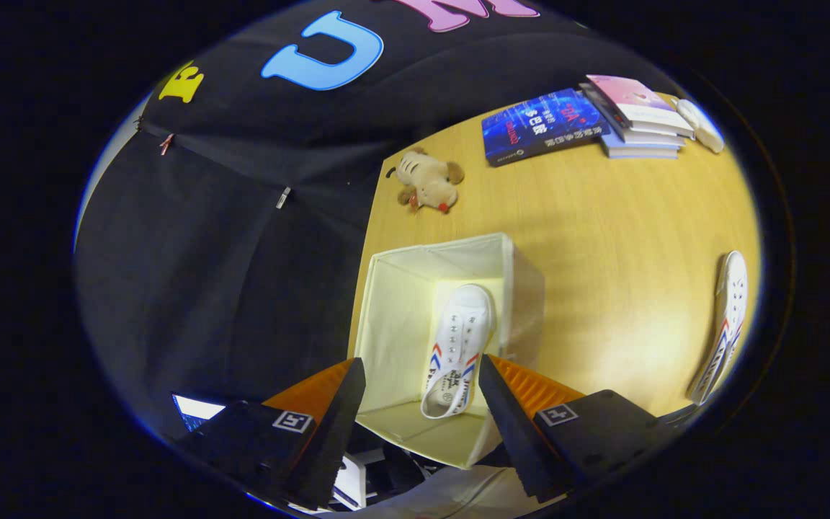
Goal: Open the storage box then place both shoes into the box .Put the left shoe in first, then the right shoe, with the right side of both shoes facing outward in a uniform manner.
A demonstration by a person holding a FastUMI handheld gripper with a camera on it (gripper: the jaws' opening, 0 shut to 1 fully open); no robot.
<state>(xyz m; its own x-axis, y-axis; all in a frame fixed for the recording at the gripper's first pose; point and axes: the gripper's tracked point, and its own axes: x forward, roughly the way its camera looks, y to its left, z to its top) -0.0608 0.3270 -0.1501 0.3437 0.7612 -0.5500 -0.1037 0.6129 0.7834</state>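
1. Storage box (400,310) sat open on the table (602,238), just ahead of the gripper (421,386).
2. One shoe (458,346) lay inside it, between the spread fingers, which gripped nothing.
3. Second shoe (725,324) waited well apart, out on the table!

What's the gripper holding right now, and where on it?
Nothing. The gripper is open above the storage box; the white shoe lies inside, between the fingers but ungripped.

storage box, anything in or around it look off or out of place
Nothing looks damaged or spilled. One shoe lies in the open storage box, between the open gripper fingers. The other shoe lies apart on the table, not yet boxed.
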